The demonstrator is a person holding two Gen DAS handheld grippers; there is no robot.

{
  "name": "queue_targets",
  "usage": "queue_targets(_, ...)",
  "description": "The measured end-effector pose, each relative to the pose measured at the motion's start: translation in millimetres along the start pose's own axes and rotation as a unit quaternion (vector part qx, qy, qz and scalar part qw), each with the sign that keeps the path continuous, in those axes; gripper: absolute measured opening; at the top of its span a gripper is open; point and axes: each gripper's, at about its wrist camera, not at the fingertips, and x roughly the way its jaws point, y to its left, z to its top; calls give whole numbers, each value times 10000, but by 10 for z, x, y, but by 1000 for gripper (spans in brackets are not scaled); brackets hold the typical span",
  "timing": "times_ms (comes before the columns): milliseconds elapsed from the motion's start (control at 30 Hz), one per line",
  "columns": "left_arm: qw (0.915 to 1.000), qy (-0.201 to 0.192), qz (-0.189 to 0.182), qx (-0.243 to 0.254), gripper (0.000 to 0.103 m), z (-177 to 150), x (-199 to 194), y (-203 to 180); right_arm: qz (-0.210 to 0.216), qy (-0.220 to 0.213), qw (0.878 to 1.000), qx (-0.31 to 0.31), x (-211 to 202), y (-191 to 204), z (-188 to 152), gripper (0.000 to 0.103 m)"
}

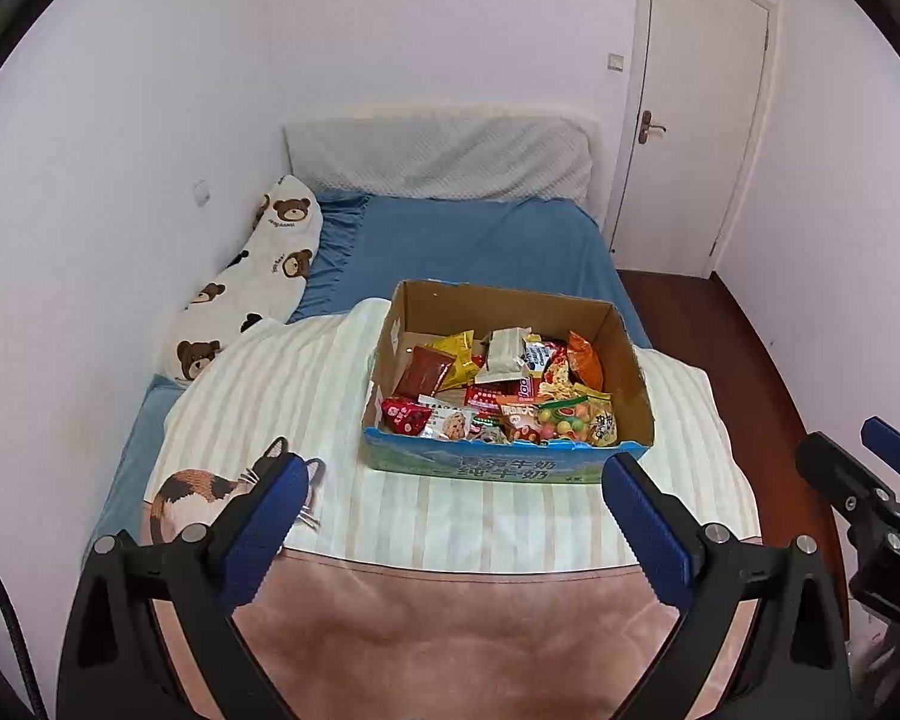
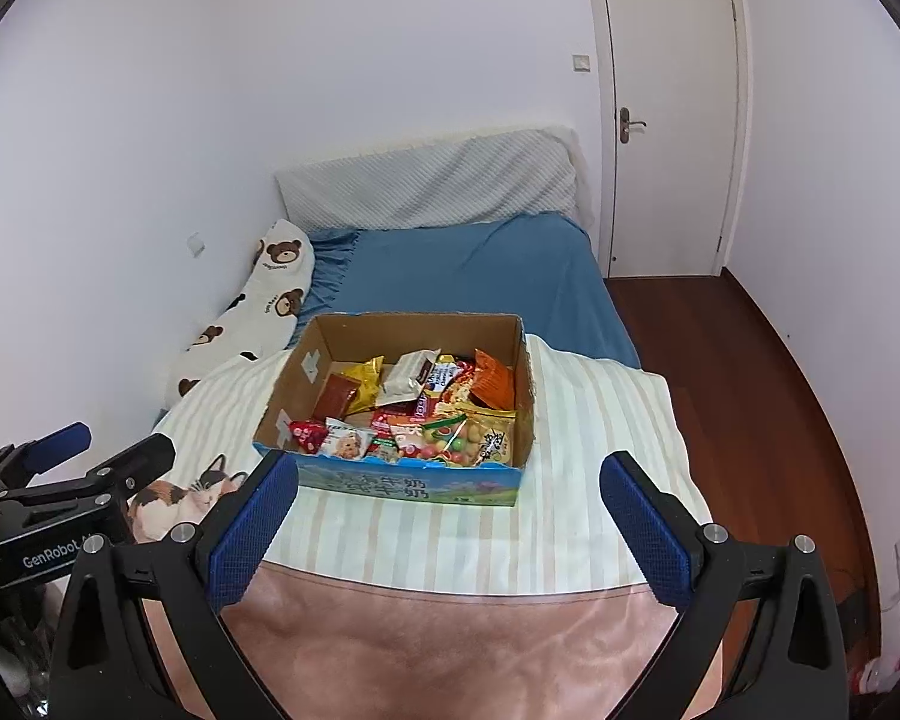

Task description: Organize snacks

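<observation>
Pink fleece blanket lies closest under us, and over it we hold both tongs spread wide with nothing between the blue pads; our left gripper and our right gripper hang side by side, short of the box and touching none of it. Beyond the fleece comes a cream striped blanket with a calico cat print at its left; on that blanket stands the cardboard milk carton, its top open, its printed blue front wall turned toward us. Inside, the snacks lie jumbled and overlapping: a dark red packet toward the left, a yellow packet behind it, a pale wrapper in the middle, an orange bag leaning at the right wall, a clear bag of coloured candies at the front right; the left rear of the carton floor is bare. Farther off are the blue bedsheet, a bear-print pillow along the wall, and a closed white door.

We judge the sorting not yet begun, or barely; the step in hand is choosing a first packet. Next we would need to lower one gripper over the front wall and pinch a single top-lying wrapper by its edge; the crinkly packs overlap, so a neighbour may come up with it.
</observation>
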Motion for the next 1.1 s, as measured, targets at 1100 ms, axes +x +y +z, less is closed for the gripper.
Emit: queue_targets(1100,9988,389,192,232,103,225,953,-155,-444,332,9981,262,1036,-230,184,103)
